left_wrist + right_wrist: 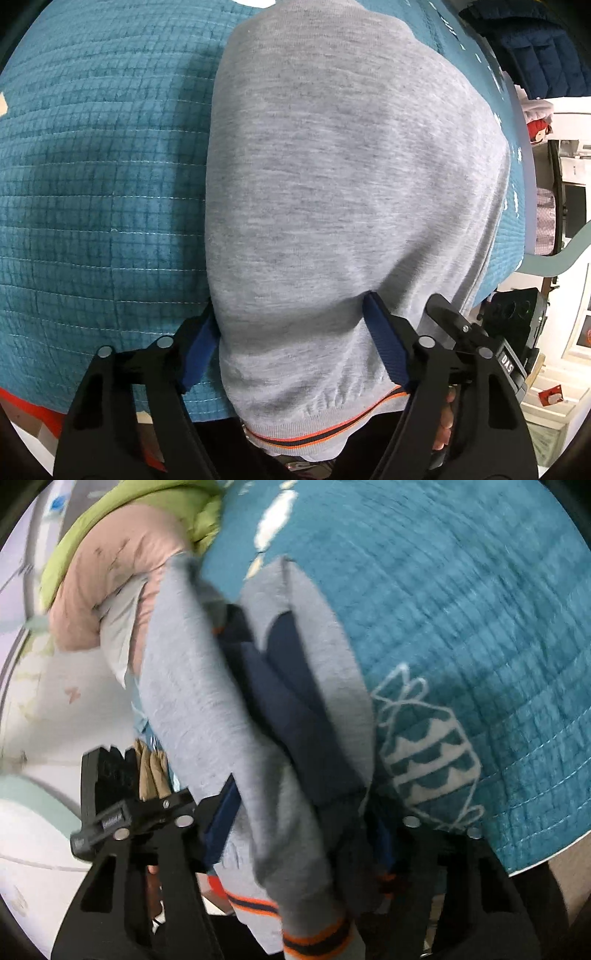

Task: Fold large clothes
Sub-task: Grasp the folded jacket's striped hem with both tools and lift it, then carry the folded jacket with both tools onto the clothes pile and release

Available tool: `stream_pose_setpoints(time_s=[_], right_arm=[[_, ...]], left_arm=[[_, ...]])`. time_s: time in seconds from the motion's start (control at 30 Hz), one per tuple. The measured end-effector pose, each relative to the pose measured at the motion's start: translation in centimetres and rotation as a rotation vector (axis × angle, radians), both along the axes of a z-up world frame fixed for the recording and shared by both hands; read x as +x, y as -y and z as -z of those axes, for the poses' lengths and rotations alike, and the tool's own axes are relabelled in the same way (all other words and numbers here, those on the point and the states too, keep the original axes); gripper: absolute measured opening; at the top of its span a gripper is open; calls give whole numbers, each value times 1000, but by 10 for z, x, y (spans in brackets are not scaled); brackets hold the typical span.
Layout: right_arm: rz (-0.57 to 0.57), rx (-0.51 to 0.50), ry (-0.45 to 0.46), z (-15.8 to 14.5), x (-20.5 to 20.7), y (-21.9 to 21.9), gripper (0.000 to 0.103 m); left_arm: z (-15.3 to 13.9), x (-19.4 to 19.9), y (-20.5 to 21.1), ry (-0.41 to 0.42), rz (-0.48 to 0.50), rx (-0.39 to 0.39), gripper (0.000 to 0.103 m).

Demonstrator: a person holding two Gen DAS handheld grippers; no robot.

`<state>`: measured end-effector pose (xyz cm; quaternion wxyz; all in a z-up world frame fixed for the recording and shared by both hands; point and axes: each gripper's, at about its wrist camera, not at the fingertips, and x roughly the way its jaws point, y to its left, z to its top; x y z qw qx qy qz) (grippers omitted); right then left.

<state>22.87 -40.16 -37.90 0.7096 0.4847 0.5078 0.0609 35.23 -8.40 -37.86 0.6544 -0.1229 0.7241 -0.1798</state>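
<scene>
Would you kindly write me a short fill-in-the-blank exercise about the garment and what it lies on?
1. The grey sweatshirt lies on a quilted bedspread coloured ____.
2. The sweatshirt's ribbed hem carries navy and ____ stripes.
3. The left gripper has the sweatshirt's ____ end between its fingers.
4. In the right wrist view, the lining inside the sweatshirt is ____.

Missing words: teal; orange; hem; navy

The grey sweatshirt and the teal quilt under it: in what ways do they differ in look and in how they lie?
1. The grey sweatshirt is plain heathered knit; the teal quilt carries a stitched grid and white printed figures.
2. The sweatshirt ends in a ribbed hem with orange and dark stripes; the quilt shows no such band.
3. The sweatshirt is bunched and lies on top; the quilt is spread flat beneath.
Both are soft cloth.
</scene>
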Motion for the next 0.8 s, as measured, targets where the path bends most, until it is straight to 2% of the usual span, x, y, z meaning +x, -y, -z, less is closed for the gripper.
stream_pose_setpoints(time_s=[0.07, 0.1, 0.2, 0.3, 0.5, 0.63, 0.8], right_arm=[[-7, -35, 12, -9, -3, -4, 43], [-9, -42, 30, -15, -4, -6, 35], [-18, -73, 61, -31, 0, -14, 29], [-55, -139, 95, -53, 5, -29, 28], [-136, -201, 181, -96, 15, -66, 27], [-196, -217, 250, -126, 25, -92, 27], [-303, -230, 356, -167, 49, -150, 27]], left_arm=[[-5, -4, 9, 32, 21, 23, 62], [-10, -5, 14, 47, 33, 31, 58], [-23, -9, 16, 87, 44, 19, 50], [-33, -11, 10, 114, 40, -9, 44], [-70, -17, -9, 204, 14, -45, 41], [-103, -15, -48, 276, -37, -75, 41], [-150, -17, -112, 373, -130, -94, 41]])
